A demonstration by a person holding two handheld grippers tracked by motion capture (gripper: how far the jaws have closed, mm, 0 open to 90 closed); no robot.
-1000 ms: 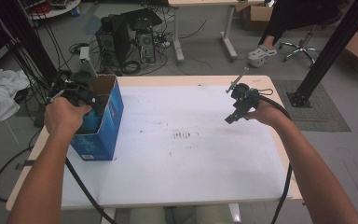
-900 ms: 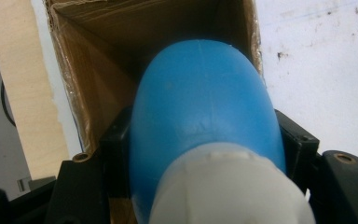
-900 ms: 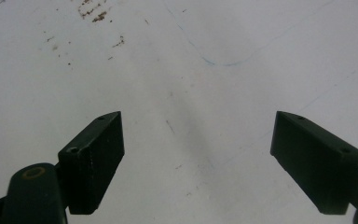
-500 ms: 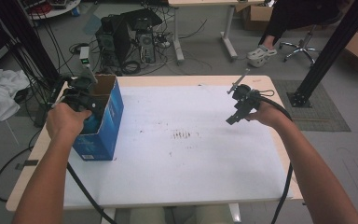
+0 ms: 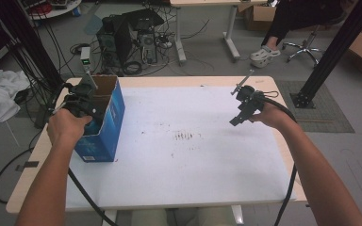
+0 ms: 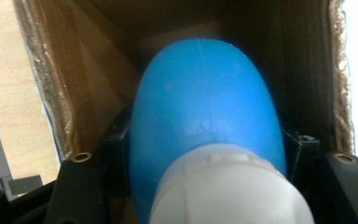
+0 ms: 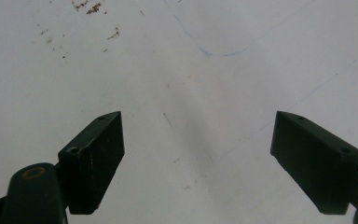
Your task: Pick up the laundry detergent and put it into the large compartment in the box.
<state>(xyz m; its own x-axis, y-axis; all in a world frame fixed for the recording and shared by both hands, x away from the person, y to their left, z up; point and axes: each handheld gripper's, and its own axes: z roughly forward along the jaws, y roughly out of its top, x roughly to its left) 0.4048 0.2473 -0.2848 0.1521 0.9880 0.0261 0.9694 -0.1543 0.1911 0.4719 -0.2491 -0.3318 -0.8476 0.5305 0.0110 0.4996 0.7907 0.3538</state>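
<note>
A blue bottle (image 6: 205,93) with a white cap (image 6: 228,191) sits between the jaws of my left gripper (image 6: 205,144), which is shut on it. The bottle points down into an open blue cardboard box (image 5: 104,123), whose brown inner walls (image 6: 98,56) surround it. In the high view my left gripper (image 5: 82,96) is over the box's open top at the table's left side. My right gripper (image 5: 238,117) hovers above the right part of the white table (image 5: 193,165). It is open, with nothing between its fingers (image 7: 93,158) but bare tabletop.
The white tabletop has small brown specks (image 5: 186,136) near its middle and faint blue pen lines (image 7: 223,51). Past the far edge stand computer towers (image 5: 132,37) with cables, a black frame post (image 5: 330,52) at right, and a seated person's leg (image 5: 283,28).
My left hand and gripper have shifted slightly away from me over the box opening, still holding the bottle. The right gripper has barely moved.
</note>
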